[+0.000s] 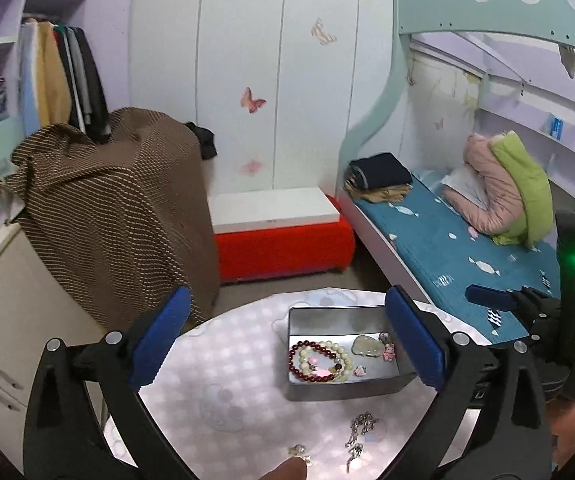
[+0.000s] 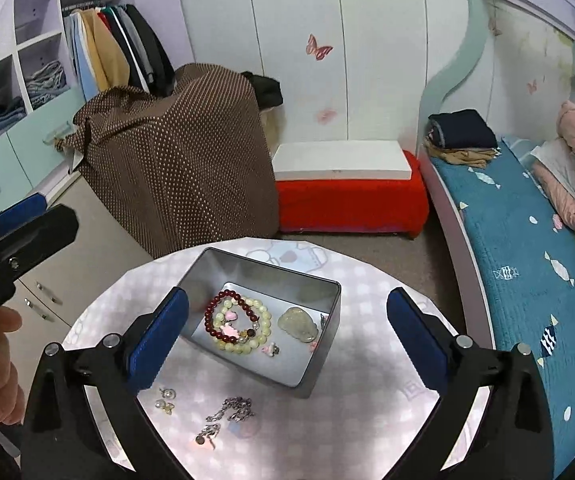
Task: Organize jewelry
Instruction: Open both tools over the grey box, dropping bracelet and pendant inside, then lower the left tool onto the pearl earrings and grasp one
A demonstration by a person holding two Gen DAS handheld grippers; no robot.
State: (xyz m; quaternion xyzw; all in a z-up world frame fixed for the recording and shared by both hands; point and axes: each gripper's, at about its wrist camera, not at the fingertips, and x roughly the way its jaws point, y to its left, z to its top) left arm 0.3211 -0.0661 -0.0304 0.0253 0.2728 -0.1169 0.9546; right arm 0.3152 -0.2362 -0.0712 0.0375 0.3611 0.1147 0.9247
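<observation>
A grey metal tin (image 1: 311,390) (image 2: 319,364) stands on a small round table (image 1: 223,360) (image 2: 371,400). Inside lie a dark red bead bracelet (image 1: 296,366) (image 2: 212,312), a pale green bead bracelet (image 1: 341,350) (image 2: 261,330), a pale jade pendant (image 1: 367,347) (image 2: 298,323) and small pink charms (image 1: 388,352) (image 2: 270,349). Outside the tin, a silver chain (image 1: 361,428) (image 2: 233,408) and pearl earrings (image 1: 298,451) (image 2: 164,400) lie on the near part of the table. My left gripper (image 1: 293,336) is open above the tin with nothing between its blue pads. My right gripper (image 2: 287,336) is also open and holds nothing.
Behind the table stand a red bench with a white top (image 1: 279,224) (image 2: 347,184) and a bulky thing under a brown dotted cloth (image 1: 115,208) (image 2: 179,152). A bed with a blue cover (image 1: 459,248) (image 2: 527,264) runs along the right. A wardrobe and drawers (image 2: 47,280) are on the left.
</observation>
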